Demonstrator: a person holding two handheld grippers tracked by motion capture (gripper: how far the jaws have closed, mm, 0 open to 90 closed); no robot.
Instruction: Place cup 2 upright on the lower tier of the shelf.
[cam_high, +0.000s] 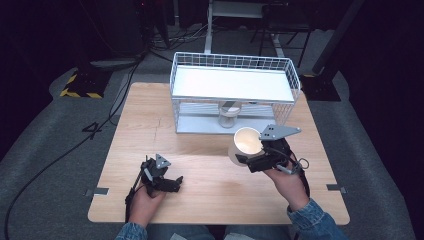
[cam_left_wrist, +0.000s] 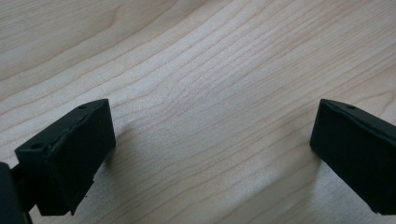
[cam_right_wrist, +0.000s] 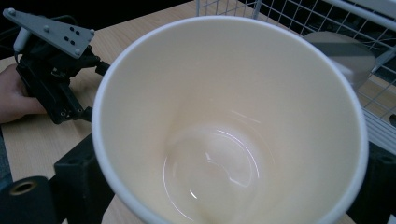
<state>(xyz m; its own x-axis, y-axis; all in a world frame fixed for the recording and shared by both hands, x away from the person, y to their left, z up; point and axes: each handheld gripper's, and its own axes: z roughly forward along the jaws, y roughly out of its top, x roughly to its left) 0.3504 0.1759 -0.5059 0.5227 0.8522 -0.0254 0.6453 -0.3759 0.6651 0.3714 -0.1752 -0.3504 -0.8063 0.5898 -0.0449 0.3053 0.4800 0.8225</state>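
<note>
L gripper (cam_high: 172, 181): rests low on table (cam_high: 150, 120) at near-left, held in L hand (cam_high: 147, 197). Jaws set wide apart, nothing between them; L gripper view shows bare wood grain in the gap, both jaw tips just above or on the surface, cannot tell which. Grey plate on top, cable trails back toward person.

Centre-back: white wire rack (cam_high: 232, 87) stands on far half of table, two levels. Top shelf white, flat. Lower level holds a clear jar (cam_high: 229, 116) with a dark band across it, upright, near rack's front edge. In R gripper view the jar (cam_right_wrist: 343, 53) appears blurred behind the wire mesh, upper right.

Cup (cam_high: 246, 145): white paper cup, held off the table in front of rack, just R of centre, tilted so mouth faces up and toward the high camera. Inside looks empty, pale cream, glossy bottom per R gripper view (cam_right_wrist: 224, 121). Apart from rack; jar behind and slightly L of it.

R gripper (cam_high: 250, 162): in R hand (cam_high: 287, 182), denim sleeve at wrist. Jaws closed against cup's sides, one each flank, clamping it below rim. Grey plate points toward rack.

R gripper view also catches L gripper (cam_right_wrist: 86, 114) far-left, on table, well apart from cup.
</note>
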